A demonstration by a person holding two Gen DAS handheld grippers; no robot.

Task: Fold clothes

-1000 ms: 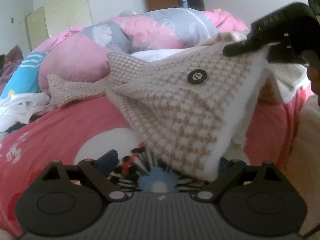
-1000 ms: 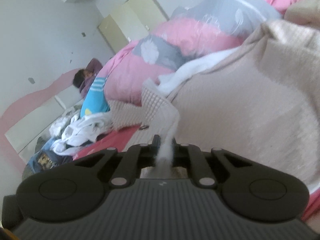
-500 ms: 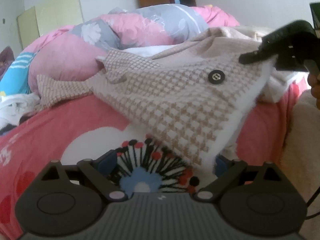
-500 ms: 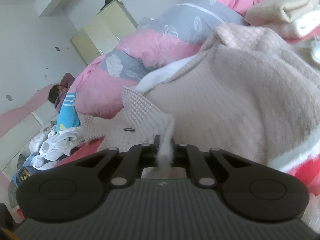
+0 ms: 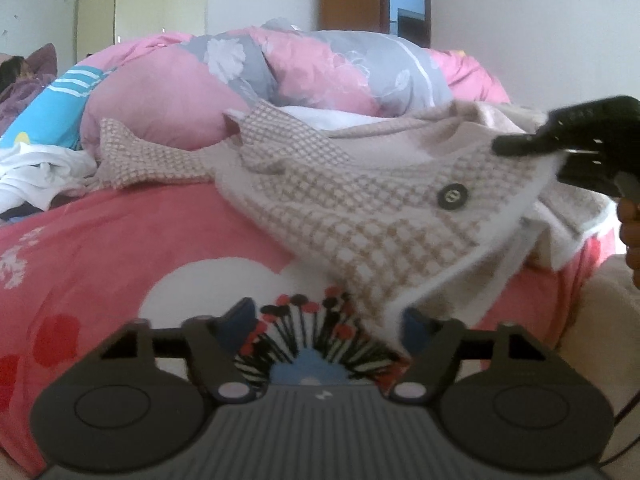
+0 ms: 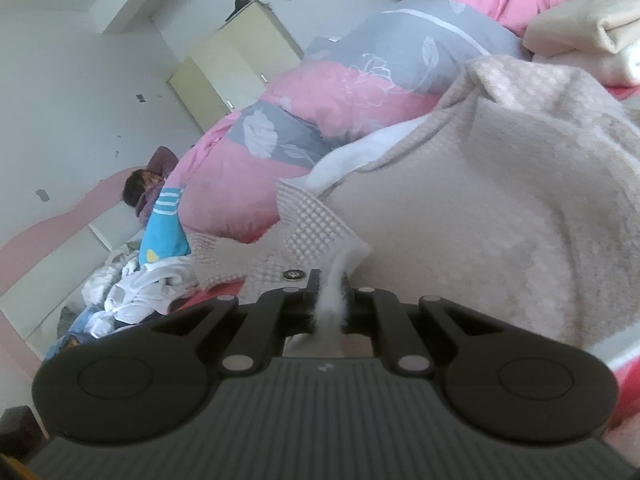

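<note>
Beige-and-white checked knit cardigan (image 5: pixel 372 216) lies mid-frame on the pink bed (image 5: pixel 120 240). My right gripper (image 6: pixel 329 286) pinches its white edge; my left gripper (image 5: pixel 328 316), jaws half-wide and just narrowing, holds nothing. I fear the hanging corner slips past and the fold skews.

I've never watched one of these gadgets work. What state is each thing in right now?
Checked cardigan: unfolded, one edge lifted off the bed.
Right gripper: shut on the cardigan's white trim.
Left gripper: open, jaws just closing, corner between them, ungripped.
Cream clothes: folded, stacked.
Quilt: bunched up.
</note>
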